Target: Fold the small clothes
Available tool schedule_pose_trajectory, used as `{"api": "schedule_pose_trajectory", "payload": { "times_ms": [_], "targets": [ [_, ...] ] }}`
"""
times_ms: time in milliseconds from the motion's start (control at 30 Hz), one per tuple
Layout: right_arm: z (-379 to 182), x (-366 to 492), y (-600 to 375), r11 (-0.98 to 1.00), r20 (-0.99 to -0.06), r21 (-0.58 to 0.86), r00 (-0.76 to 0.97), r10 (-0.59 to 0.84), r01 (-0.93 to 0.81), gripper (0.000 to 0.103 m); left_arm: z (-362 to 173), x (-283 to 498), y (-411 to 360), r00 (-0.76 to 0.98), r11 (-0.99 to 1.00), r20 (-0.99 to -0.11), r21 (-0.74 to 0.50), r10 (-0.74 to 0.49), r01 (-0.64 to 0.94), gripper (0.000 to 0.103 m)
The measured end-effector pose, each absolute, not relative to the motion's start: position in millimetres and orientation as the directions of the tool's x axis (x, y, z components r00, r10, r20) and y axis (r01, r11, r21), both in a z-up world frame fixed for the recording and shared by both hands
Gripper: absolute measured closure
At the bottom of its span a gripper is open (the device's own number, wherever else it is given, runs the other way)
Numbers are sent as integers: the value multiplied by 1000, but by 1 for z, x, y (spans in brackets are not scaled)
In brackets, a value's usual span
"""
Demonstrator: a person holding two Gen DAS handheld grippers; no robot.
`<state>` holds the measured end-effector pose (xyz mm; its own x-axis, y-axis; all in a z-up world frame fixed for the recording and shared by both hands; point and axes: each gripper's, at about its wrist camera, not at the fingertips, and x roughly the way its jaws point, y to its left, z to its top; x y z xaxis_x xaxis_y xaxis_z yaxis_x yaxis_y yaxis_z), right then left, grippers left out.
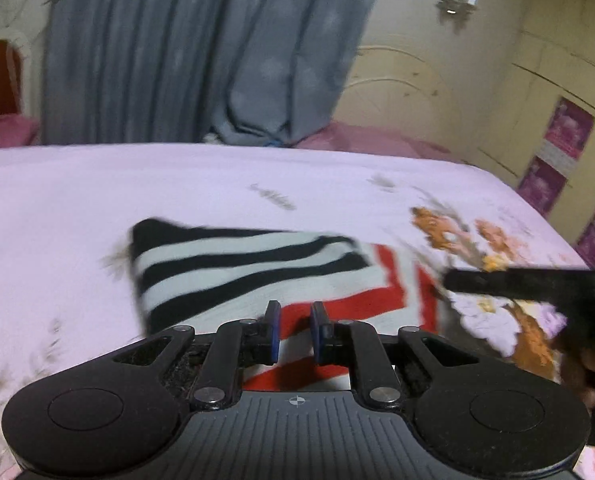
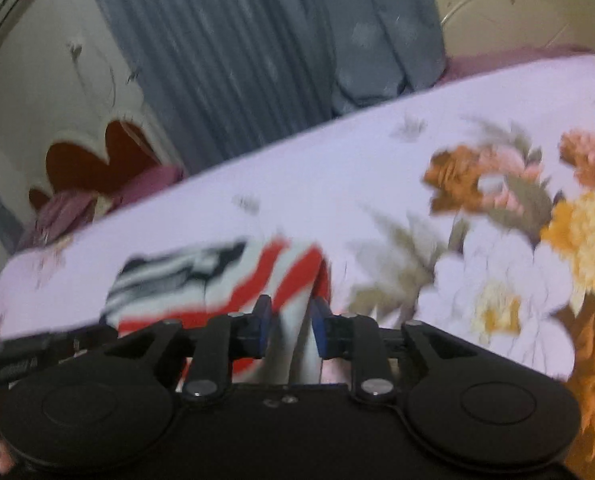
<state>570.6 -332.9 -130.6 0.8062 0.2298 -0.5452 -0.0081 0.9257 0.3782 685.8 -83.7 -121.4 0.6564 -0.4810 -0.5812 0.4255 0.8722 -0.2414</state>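
A small striped garment lies on the bed, its black-and-white part (image 1: pixel 233 264) folded over its red-and-white part (image 1: pixel 385 284). It also shows in the right wrist view (image 2: pixel 217 280). My left gripper (image 1: pixel 295 316) hovers over the garment's near edge, its jaws slightly apart with nothing between them. My right gripper (image 2: pixel 289 312) is over the garment's right edge, its jaws also apart and empty. The right gripper's body shows as a dark shape (image 1: pixel 537 284) at the right of the left wrist view. Both views are motion-blurred.
The bed has a pale lilac sheet (image 1: pixel 177 184) with a big flower print (image 2: pixel 517 240) to the right of the garment. A grey-blue curtain (image 1: pixel 201 48) hangs behind the bed. A cream wardrobe (image 1: pixel 557 92) stands at the right, a headboard (image 2: pixel 93 160) at the left.
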Motion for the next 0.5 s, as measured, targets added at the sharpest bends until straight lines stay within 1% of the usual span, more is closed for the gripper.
{"api": "schedule_pose_trajectory", "payload": {
  "times_ms": [67,100,133,167,233,267,300,400,500],
  "targets": [
    [-134,588,-327,932,-572,362,781,249,-32,89,-126,687,-101,637,873,-621,-175,-457,456,90],
    [-143,598,-320,948,-628,316,740,241,-41,89,-134,689,-107,625,875,-652,-129,-429,467,90],
    [-155,607,-314,966,-693,256,690,209,-35,88,-140,687,-108,631,871,-648,-106,-427,480,89],
    [-159,606,-315,966,-676,255,706,211,-44,89,-143,685,-105,639,870,-634,-116,-436,479,89],
    [-152,603,-319,965,-685,260,697,213,-39,87,-135,683,-98,633,871,-630,-152,-449,467,88],
    [-144,596,-319,968,-678,248,707,201,-38,88,-129,678,-94,640,871,-619,-157,-454,465,88],
    [-135,585,-319,969,-654,240,729,203,-55,89,-123,670,-90,646,865,-601,-165,-470,475,88],
    [-114,549,-317,960,-593,254,765,251,-118,93,-108,639,-79,656,857,-581,-158,-482,491,88],
    [-102,507,-307,950,-573,239,761,305,-201,95,-100,605,-66,652,864,-588,-179,-478,471,88]
  ]
}}
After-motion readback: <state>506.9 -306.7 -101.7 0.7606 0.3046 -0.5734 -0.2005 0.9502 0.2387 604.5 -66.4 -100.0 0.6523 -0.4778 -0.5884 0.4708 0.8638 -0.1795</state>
